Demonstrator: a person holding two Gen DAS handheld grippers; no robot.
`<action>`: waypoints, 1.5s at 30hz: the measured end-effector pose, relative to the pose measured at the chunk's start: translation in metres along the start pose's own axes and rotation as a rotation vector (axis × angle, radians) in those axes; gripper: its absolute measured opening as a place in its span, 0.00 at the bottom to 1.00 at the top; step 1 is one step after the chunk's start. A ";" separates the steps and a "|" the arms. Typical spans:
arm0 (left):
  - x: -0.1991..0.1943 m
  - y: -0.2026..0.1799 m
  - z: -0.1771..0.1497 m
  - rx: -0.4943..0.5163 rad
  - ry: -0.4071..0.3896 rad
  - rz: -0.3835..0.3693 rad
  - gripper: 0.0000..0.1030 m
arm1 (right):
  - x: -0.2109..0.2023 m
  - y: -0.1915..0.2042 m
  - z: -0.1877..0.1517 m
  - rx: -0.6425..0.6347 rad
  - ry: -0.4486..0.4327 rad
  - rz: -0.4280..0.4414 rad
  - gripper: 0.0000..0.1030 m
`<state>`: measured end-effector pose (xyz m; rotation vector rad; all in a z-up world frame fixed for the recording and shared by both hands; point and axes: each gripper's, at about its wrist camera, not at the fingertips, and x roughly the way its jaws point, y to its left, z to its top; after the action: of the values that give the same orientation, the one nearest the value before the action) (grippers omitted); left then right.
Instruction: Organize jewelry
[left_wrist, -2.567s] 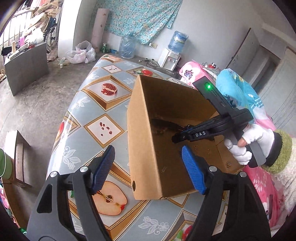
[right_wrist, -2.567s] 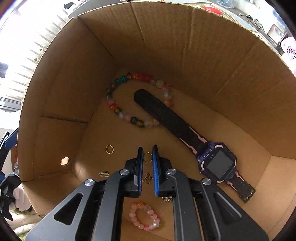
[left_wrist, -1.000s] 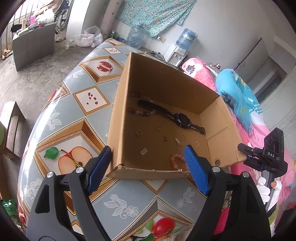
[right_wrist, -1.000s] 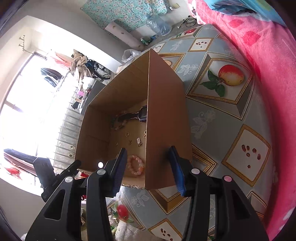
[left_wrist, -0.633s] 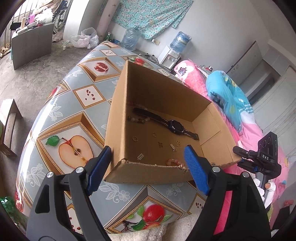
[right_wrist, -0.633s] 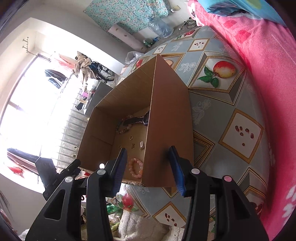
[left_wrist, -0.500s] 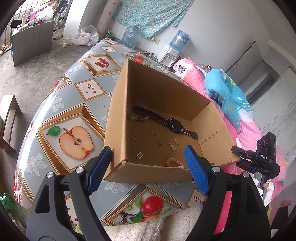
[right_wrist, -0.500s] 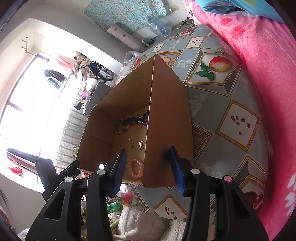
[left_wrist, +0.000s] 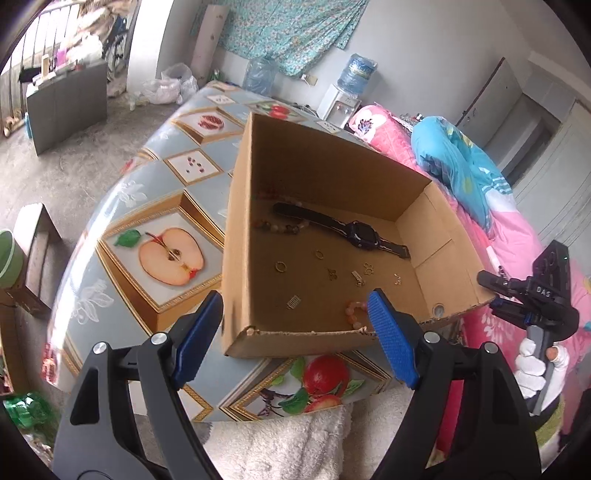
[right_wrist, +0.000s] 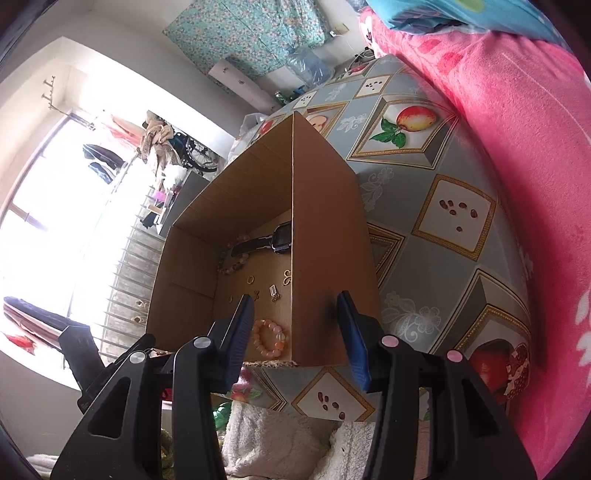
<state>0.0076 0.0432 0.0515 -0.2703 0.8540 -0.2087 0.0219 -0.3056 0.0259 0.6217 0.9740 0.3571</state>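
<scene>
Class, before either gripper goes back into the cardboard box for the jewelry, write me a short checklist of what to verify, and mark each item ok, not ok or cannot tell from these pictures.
1. Left gripper free to grasp: ok, jaws wide, nothing between them.
2. Right gripper free to grasp: ok, jaws apart and empty.
3. Cardboard box upright with its top open: ok.
4. Jewelry in sight: ok, the watch, pink bead bracelet and small gold pieces lie on the box floor.
5. Both grippers outside the box: ok, each sits short of its near rim.
6. Small gold pieces separate, not tangled: cannot tell, too small.
</scene>
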 end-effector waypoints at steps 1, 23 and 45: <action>-0.007 -0.006 -0.002 0.045 -0.039 0.055 0.74 | -0.007 0.003 -0.004 -0.020 -0.034 -0.030 0.45; -0.004 -0.061 -0.053 0.114 -0.018 0.266 0.91 | 0.026 0.090 -0.115 -0.392 -0.088 -0.372 0.73; 0.038 -0.062 -0.052 0.100 0.104 0.285 0.91 | 0.040 0.090 -0.102 -0.374 -0.043 -0.384 0.74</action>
<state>-0.0124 -0.0344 0.0110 -0.0430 0.9713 0.0011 -0.0446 -0.1813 0.0150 0.0969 0.9313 0.1747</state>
